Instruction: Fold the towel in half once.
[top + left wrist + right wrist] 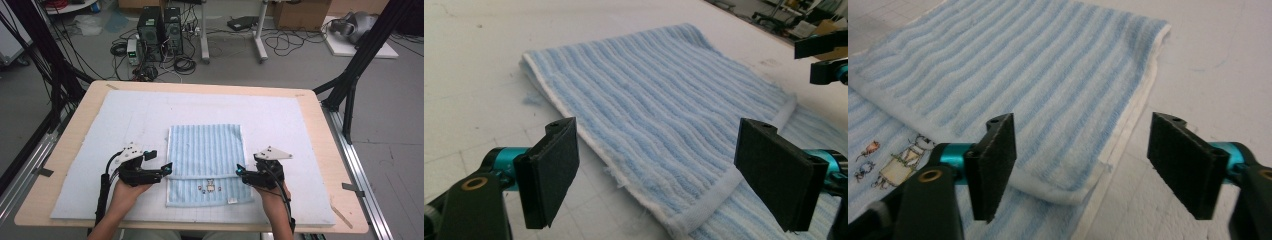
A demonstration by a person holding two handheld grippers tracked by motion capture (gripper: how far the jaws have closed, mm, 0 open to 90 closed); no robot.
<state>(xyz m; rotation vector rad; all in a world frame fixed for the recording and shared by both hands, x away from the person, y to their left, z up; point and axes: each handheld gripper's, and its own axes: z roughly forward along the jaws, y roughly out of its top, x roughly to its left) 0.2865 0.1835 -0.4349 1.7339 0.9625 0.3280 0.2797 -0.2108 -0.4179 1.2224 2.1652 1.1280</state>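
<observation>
**Two open tools flank a folded blue towel**

Two hands work at the bench (310,107), which is covered by a pale padded mat (125,115). No container stands on it; the one item on the mat is the towel (205,150), lying near the person's edge, roughly midway between the sides.

The towel is light blue with narrow ribbed stripes and a white hem. It is folded: the upper layer lies over the lower one and stops short of the near edge, so a strip of the lower layer shows. On that strip sit small printed cartoon figures (895,162) and, at the near right corner, a small white label (232,200). The folded edge runs as a white band (719,192) across the towel's width.

The left tool (167,168) hovers at the left end of that band, jaws spread wide apart with nothing between them; in the left gripper view the towel's edge lies beneath the gap. The right tool (239,171) sits at the right end of the band, jaws likewise wide apart and holding nothing, with the corner of the upper layer (1073,192) below them.
</observation>
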